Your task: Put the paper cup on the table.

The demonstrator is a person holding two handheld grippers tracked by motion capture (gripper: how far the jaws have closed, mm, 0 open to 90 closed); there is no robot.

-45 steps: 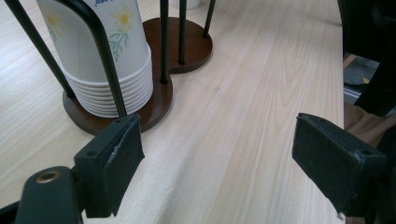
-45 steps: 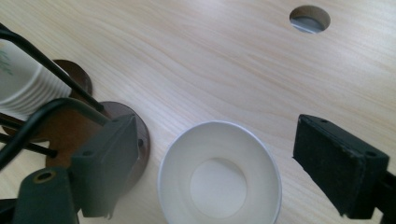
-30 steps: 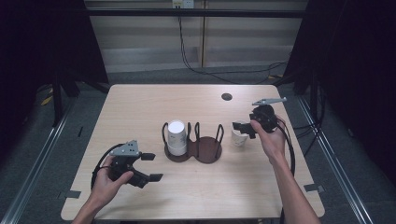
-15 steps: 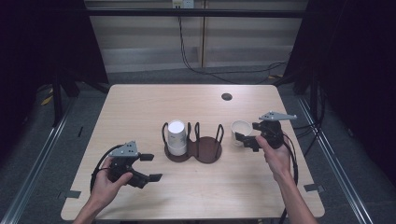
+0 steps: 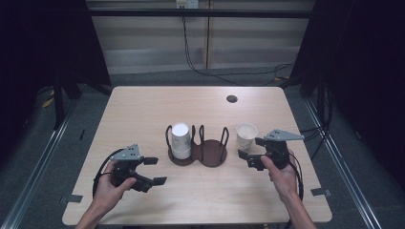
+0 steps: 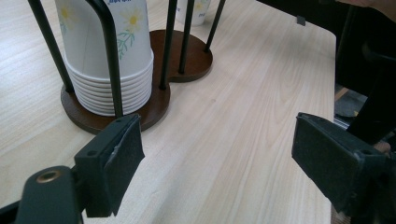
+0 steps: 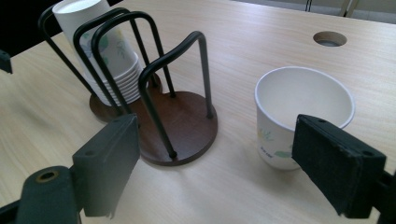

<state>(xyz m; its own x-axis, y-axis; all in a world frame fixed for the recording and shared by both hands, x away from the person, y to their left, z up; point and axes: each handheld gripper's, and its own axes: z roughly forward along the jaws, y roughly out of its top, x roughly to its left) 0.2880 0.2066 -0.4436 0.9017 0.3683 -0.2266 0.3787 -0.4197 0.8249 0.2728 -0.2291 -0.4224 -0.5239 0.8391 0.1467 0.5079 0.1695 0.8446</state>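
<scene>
1. A single paper cup (image 5: 246, 136) stood upright, mouth up, on the bench (image 5: 143, 109), just at 3 o'clock of the wire cup rack (image 5: 197, 145).
2. The right tongs (image 5: 252, 153) hung wide open and empty, the cup close at their 12 o'clock.
3. The left tongs (image 5: 154, 171) sat open and empty, well apart at 9 o'clock of the cup.
4. The right hand (image 5: 282, 176) was much nearer.

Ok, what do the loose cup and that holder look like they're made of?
The loose cup looks like thin matte paper: rolled rim, printed flowers. The holder seems to have a dark brown, wood-like base, slightly glossy, though possibly plastic, with black rods, probably coated metal wire.
</scene>
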